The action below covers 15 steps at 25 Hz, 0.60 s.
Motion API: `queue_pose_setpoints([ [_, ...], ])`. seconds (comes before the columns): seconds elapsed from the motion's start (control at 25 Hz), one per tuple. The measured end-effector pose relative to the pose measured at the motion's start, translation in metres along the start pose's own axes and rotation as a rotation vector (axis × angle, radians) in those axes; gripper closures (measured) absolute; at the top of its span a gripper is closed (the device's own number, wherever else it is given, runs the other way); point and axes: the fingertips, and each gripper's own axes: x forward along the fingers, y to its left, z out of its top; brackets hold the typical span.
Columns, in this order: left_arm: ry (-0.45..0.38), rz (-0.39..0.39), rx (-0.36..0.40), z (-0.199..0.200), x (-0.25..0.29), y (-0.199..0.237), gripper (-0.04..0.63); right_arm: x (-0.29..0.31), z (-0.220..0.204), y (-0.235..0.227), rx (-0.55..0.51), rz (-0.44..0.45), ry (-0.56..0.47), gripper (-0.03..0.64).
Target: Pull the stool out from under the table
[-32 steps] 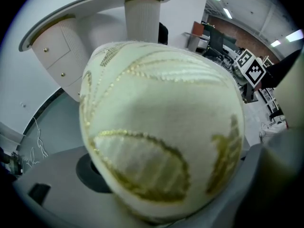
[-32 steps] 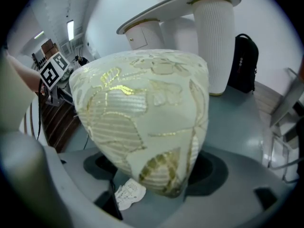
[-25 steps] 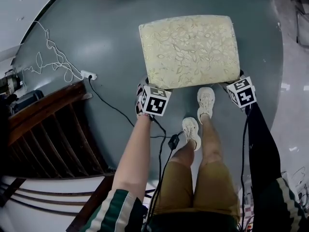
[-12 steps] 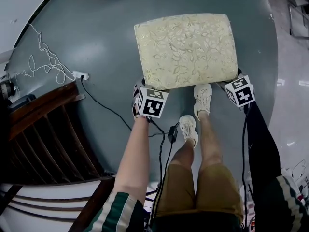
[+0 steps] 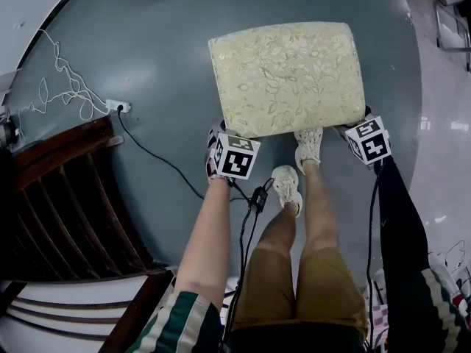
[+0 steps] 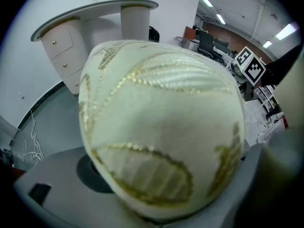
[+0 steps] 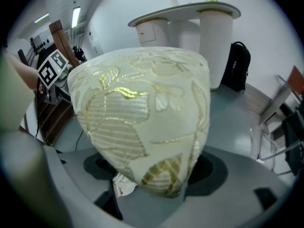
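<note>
Grey floor (image 5: 147, 50) runs all round the stool (image 5: 287, 76), which stands clear of the white worktop (image 6: 95, 11). That worktop rises well beyond the left claw (image 5: 223, 140), past the cushion. Out to the left of that claw a white cable (image 5: 62, 87) lies in loose loops ending at a plug block (image 5: 118, 107). A black lead (image 5: 158, 164) runs from the block back toward the claw, and dark wooden slats (image 5: 66, 197) sit behind it on the same side. Between my two claws stand the person's pale shoes (image 5: 309, 144), the forward toe at the stool's near edge. Beyond the right claw (image 5: 358, 127) a black backpack (image 7: 236, 65) leans by the worktop's ribbed pedestal (image 7: 216, 46). Each claw pinches one near corner of the gold-patterned cushion, jaws pressed onto the fabric.
</note>
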Motion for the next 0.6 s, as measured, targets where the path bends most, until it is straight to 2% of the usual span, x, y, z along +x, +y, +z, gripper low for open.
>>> queue_pose_setpoints([
  [0.6, 0.049, -0.017, 0.005, -0.0030, -0.0024, 0.0003, 0.159, 0.0010, -0.0039, 0.0035, 0.032, 0.003, 0.044, 0.198],
])
